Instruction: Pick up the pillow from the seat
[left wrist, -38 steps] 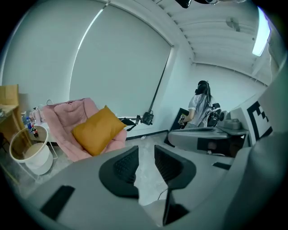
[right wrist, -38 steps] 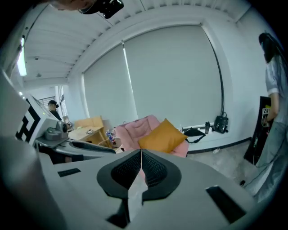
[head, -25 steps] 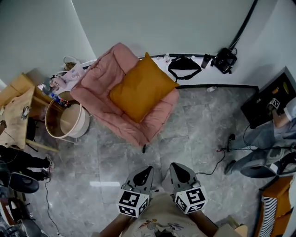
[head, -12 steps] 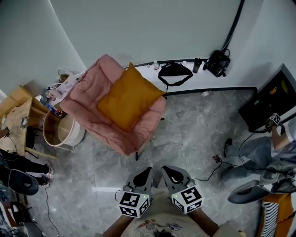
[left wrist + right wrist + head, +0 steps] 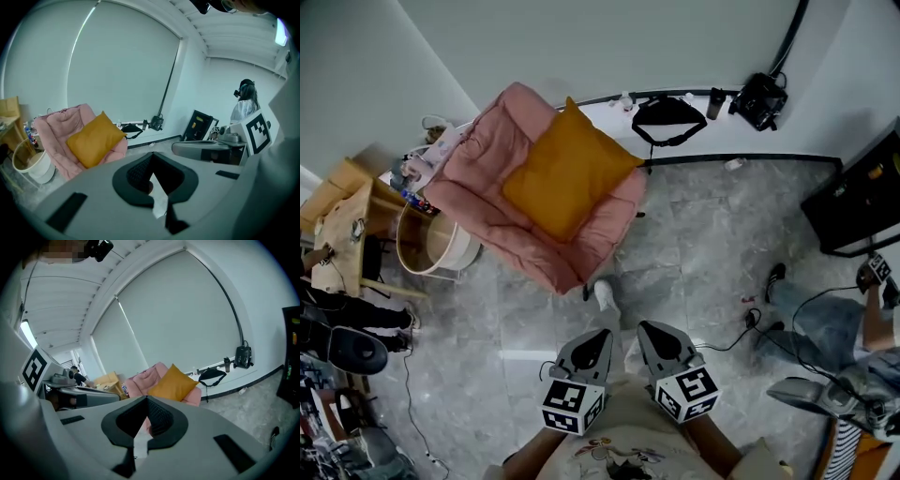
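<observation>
The pink padded seat (image 5: 478, 202) stands to our left by the wall, and the mustard pillow (image 5: 567, 171) lies on its cushion, untouched. Our left tongs (image 5: 598, 339) are pressed together with nothing between them, low near our body and well apart from the seat. The right tongs (image 5: 651, 330) are likewise together and empty. We judge that the approach is in hand. Next we must come closer, open the tongs and take the pillow by its edges.

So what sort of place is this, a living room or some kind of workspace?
Probably a workspace staged like a lounge. A pink padded chair with a mustard pillow sits on a grey tiled floor, with loose cables trailing nearby and a black bag on the window ledge.
</observation>
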Demonstrator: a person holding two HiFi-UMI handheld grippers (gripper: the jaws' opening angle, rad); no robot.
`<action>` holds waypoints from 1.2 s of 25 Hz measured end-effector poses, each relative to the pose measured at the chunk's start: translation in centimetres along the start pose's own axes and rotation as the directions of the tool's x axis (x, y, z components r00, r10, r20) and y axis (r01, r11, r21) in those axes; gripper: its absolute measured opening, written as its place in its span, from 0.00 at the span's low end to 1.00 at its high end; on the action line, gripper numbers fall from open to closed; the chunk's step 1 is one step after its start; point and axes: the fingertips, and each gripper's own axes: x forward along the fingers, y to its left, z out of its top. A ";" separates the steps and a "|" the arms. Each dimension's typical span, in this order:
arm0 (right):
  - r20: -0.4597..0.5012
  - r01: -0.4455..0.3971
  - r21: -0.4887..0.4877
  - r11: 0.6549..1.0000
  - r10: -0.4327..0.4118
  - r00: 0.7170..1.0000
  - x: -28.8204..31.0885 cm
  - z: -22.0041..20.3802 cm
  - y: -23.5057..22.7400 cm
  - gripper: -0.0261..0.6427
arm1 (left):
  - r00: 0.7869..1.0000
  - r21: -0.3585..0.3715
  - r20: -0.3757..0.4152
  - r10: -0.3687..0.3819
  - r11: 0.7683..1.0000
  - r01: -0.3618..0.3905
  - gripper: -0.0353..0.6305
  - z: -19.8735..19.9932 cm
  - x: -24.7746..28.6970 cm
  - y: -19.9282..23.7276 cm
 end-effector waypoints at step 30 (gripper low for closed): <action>-0.026 0.093 -0.067 0.993 -0.095 0.995 25.5 16.3 -5.8 0.07 | 0.994 -0.073 0.112 -0.012 0.997 0.020 0.06 16.9 13.1 23.8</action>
